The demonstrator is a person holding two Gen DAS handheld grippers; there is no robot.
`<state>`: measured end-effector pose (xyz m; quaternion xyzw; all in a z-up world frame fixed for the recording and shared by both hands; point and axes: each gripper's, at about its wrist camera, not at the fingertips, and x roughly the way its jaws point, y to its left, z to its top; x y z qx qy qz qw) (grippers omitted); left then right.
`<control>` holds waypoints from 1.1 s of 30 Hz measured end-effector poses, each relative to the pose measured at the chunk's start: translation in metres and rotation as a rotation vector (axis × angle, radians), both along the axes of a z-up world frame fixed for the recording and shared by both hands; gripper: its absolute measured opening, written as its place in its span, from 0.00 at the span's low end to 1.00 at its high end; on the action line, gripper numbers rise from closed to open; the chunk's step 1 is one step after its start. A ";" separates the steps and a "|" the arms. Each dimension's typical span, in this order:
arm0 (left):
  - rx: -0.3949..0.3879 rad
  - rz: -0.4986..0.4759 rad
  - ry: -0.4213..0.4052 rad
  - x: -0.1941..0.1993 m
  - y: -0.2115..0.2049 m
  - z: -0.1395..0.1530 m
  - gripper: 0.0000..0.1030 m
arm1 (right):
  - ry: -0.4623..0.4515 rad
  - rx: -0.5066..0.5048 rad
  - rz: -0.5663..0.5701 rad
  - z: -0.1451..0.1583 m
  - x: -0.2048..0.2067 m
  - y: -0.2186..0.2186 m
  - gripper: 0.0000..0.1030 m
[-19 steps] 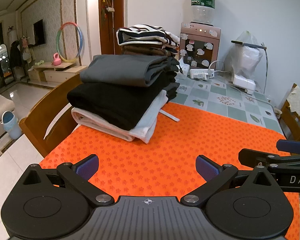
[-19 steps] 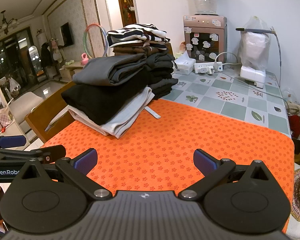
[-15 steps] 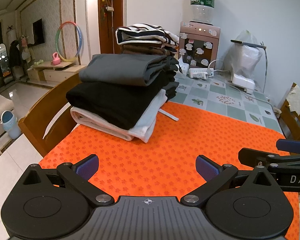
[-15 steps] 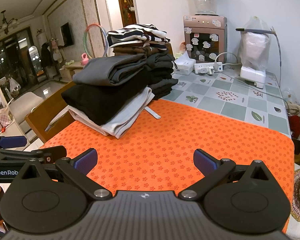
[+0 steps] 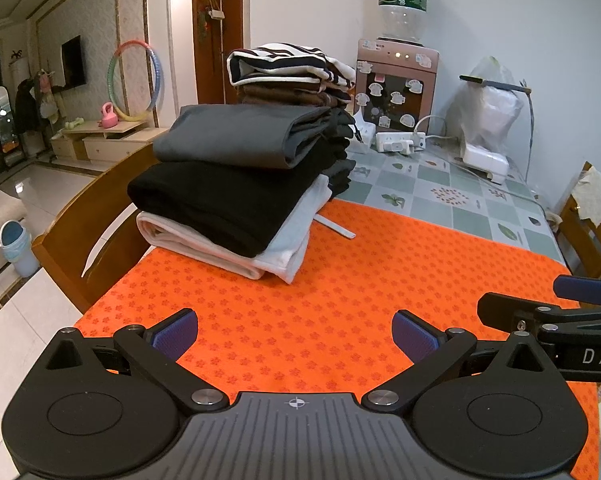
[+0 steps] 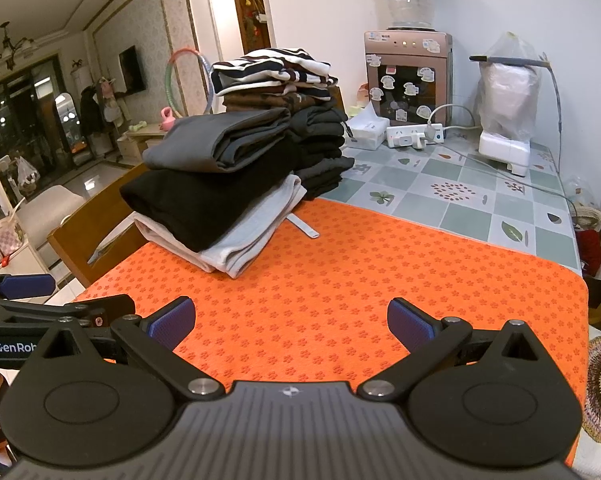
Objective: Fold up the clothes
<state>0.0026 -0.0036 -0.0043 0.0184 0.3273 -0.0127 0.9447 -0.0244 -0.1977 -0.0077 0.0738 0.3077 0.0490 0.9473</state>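
Both grippers are hovering over the orange mat (image 5: 380, 280), the left gripper (image 5: 295, 330) and right gripper (image 6: 291, 320) each spreading their fingers wide and holding nothing. The stack of folded clothes (image 5: 228, 184) is lying ahead and left of both, nearer the left gripper, its long axis running away diagonally along the counter (image 5: 460, 184).

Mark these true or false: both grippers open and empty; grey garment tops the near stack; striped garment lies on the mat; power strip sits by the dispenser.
1. Left gripper and right gripper are open and empty. True.
2. A grey garment tops the near stack. True.
3. The striped garment lies on the orange mat. False: it tops the far stack.
4. The power strip sits by the dispenser. True.
5. An unfolded garment is spread on the mat. False: the mat's middle is bare.
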 end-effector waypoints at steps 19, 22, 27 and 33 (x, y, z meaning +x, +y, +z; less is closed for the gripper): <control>-0.009 -0.032 0.005 0.003 -0.001 0.000 1.00 | 0.003 0.002 -0.012 0.000 0.002 -0.004 1.00; -0.010 -0.035 0.006 0.003 -0.001 0.000 1.00 | 0.002 0.002 -0.011 0.000 0.001 -0.003 1.00; -0.009 -0.035 0.008 0.003 -0.001 0.000 1.00 | 0.001 0.001 -0.011 -0.001 0.001 -0.003 1.00; -0.008 -0.036 0.007 0.003 -0.001 0.000 1.00 | 0.000 0.001 -0.011 -0.001 0.000 -0.003 1.00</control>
